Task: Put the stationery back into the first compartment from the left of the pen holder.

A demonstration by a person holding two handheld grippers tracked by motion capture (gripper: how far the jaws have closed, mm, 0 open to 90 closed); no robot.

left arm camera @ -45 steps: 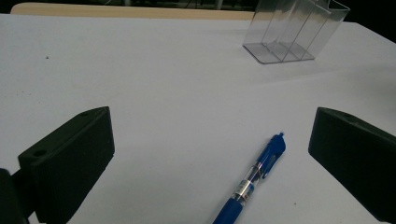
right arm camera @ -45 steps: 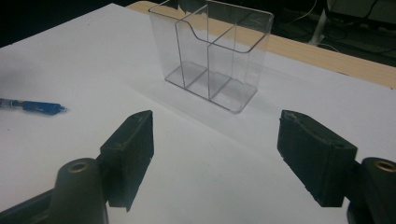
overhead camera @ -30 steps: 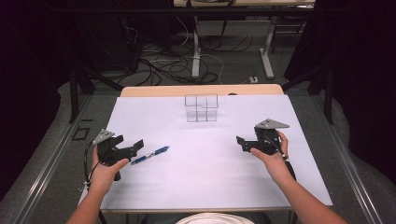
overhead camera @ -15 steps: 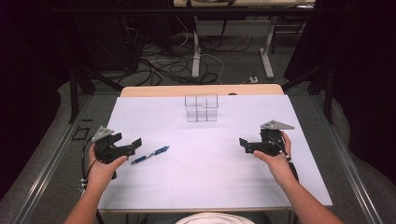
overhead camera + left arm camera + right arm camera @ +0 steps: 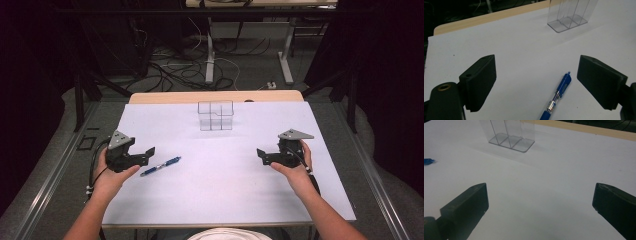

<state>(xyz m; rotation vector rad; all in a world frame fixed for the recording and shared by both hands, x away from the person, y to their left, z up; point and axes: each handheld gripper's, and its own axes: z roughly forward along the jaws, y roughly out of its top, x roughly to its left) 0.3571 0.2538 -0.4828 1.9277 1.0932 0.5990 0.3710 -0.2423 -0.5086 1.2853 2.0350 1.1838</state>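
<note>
Pen (image 5: 557, 98) looks light, stiff, slick: grab mid-barrel; your left gripper (image 5: 537, 82) has been narrowing, nothing clamped, right gripper (image 5: 540, 207) released.

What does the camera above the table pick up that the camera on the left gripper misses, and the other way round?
The high view alone takes in both hands, the left gripper, the right gripper and the cables on the floor beyond the table. The left gripper view alone gives detail: the blue pen has a clear middle section with a silver band and lies between its open jaws, untouched. Both include the pen, the clear divided holder and the white table top.
</note>
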